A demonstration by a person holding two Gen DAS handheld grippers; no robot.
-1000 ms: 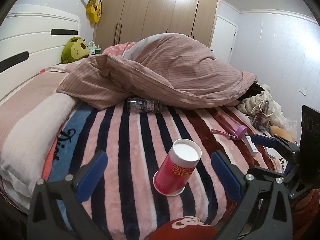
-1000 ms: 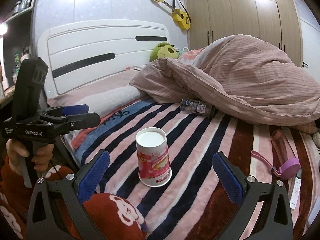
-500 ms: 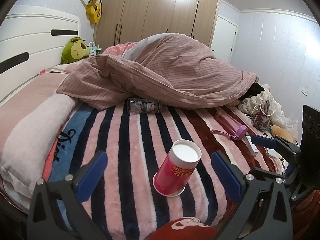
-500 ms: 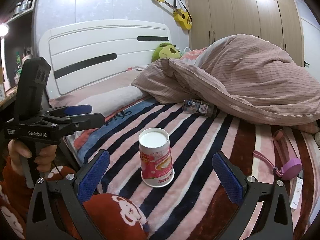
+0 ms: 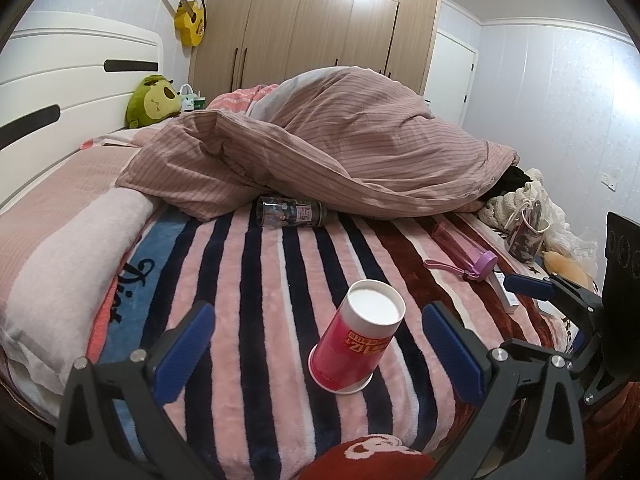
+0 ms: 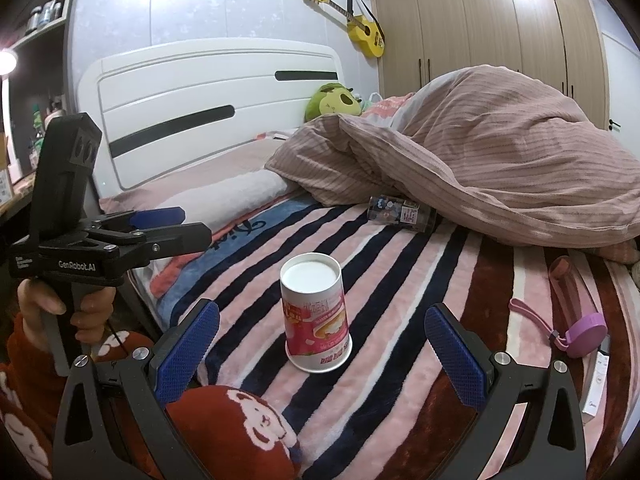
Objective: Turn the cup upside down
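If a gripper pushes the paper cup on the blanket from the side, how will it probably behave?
The cup probably tips rather than slides: it stands mouth down, tall for its base, on a soft plush blanket. It looks like thin paper, so likely light, and its wall may dent under a firm squeeze. Once down, it would probably roll in a curve, since it tapers.

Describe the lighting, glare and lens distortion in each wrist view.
Left wrist view: even indoor light, no glare, the wardrobe bows under fisheye, corners black. Right wrist view: a blown-out lamp glares at the left edge, the headboard curves, the cup stays sharp.
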